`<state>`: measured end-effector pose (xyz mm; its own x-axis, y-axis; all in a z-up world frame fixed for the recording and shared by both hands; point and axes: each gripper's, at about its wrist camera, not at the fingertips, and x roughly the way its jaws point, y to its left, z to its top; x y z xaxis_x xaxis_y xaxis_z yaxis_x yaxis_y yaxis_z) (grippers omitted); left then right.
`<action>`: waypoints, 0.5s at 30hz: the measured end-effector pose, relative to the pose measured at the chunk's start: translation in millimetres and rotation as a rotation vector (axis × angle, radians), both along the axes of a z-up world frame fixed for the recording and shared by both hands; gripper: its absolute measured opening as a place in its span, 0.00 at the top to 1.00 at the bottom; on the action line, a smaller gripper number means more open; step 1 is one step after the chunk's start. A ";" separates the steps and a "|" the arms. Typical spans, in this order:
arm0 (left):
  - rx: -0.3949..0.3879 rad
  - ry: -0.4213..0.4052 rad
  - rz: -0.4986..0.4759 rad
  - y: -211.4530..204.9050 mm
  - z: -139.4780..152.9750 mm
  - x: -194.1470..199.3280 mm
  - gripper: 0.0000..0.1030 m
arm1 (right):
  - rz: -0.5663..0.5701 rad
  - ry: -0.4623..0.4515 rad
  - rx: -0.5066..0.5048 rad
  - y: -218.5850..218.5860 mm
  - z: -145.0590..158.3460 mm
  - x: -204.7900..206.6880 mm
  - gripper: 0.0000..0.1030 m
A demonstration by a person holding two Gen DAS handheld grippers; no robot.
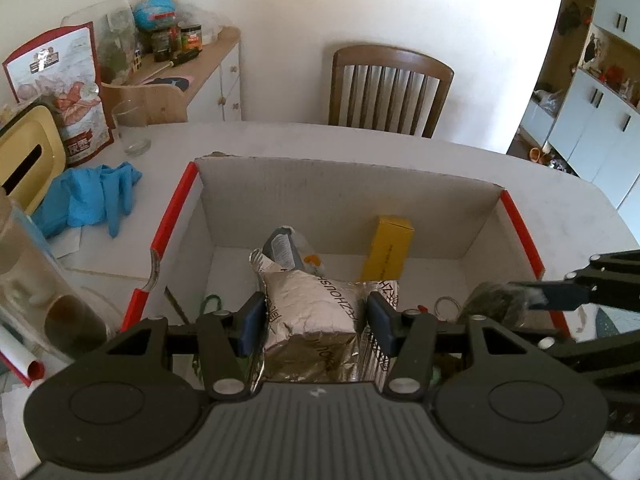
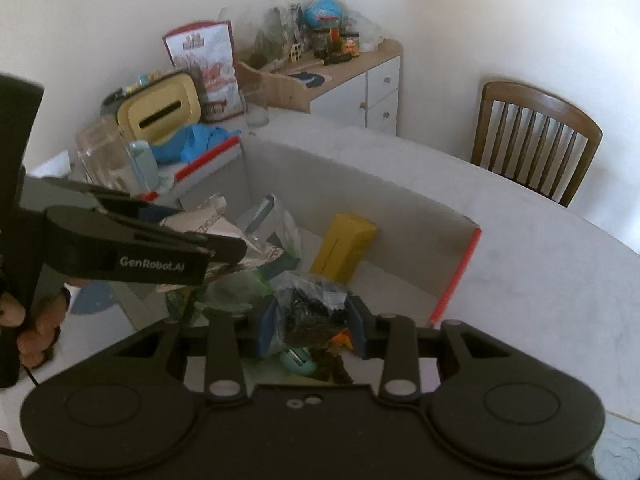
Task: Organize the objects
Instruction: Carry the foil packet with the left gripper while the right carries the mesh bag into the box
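left gripper (image 1: 312, 320) clamping foil packet (image 1: 310, 312), cardboard box (image 1: 352, 208)

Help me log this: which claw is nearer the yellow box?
Left. The left claw, gripping the foil packet, sits just before the yellow box; the right claw is off to its side.

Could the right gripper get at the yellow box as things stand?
Probably not yet: the right gripper is shut on a clear bag of dark bits. The yellow box leans uncovered against the carton's far wall.

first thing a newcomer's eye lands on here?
The red-edged cardboard box filling the table's middle. Over it, the left gripper clamps a crinkled silver foil pack, and the right gripper holds a clear bag of dark bits. A yellow carton leans against the box's far wall.
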<state>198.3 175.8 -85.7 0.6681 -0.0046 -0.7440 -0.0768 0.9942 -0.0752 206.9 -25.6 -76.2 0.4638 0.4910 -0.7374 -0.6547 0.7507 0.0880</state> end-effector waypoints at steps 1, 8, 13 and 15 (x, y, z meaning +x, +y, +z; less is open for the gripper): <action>-0.002 0.003 -0.007 -0.1 -2.0 2.4 0.47 | 0.001 -0.001 -0.009 3.6 -3.2 0.7 0.65; -0.011 0.037 -0.066 -6.4 -14.0 13.1 0.47 | 0.037 0.009 -0.060 18.0 -22.0 -0.3 0.64; -0.009 0.070 -0.090 -11.0 -21.1 17.0 0.46 | 0.055 0.012 -0.095 21.0 -28.6 -5.0 0.61; -0.015 0.078 -0.092 -11.0 -24.0 16.7 0.46 | 0.053 0.016 -0.088 20.1 -28.4 -5.8 0.60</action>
<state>215.0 164.8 -109.7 0.6048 -0.0744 -0.7929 0.0082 0.9962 -0.0872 201.1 -5.5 -104.6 0.4264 0.4474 -0.7862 -0.6931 0.7201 0.0339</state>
